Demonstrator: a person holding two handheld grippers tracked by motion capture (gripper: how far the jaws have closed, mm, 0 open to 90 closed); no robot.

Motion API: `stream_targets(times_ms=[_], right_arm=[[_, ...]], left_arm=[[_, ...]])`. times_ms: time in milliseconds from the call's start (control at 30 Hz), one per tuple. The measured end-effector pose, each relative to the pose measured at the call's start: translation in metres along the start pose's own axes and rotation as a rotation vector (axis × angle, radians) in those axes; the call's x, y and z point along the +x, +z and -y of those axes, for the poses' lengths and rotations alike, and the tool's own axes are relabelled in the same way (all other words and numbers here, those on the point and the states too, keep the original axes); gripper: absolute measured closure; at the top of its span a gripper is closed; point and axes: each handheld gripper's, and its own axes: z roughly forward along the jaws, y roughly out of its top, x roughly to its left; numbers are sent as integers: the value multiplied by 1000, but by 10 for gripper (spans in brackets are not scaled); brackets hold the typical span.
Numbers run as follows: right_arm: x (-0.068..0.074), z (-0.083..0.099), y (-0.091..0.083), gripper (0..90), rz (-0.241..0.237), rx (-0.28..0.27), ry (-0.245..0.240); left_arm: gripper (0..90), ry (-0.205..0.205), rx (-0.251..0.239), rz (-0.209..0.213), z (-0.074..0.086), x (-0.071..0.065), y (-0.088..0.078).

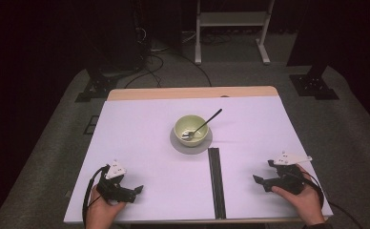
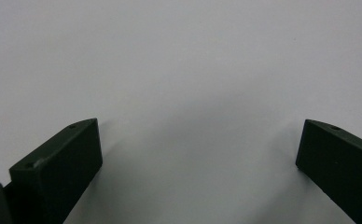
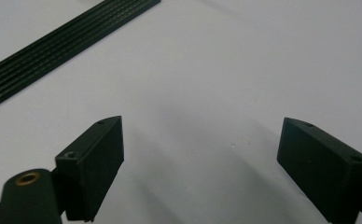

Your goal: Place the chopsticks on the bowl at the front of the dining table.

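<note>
A white surface (image 1: 140, 143) stands on grey carpet in a dark room, with a white frame beyond. A black ribbed strip (image 1: 216, 181) lies between the tools. The left tool (image 1: 136, 192) and right tool (image 1: 260, 182) rest low near the front edge, each gripped by a hand, jaws spread wide and empty. Well ahead, between them, a green bowl (image 1: 191, 130) sits on a grey saucer (image 1: 178, 144), holding a fork (image 1: 203, 124).

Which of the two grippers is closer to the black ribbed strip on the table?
The right gripper, held in the person's right hand. It sits just right of the black strip, while the left gripper rests much farther off, near the table's left front corner.
</note>
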Motion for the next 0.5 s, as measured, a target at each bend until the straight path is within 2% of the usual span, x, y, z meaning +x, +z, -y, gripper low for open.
stream_targets(times_ms=[500], right_arm=[[10, -14, 7, 139, -17, -8, -16]], left_arm=[[0, -1, 0, 0, 0, 0, 0]])
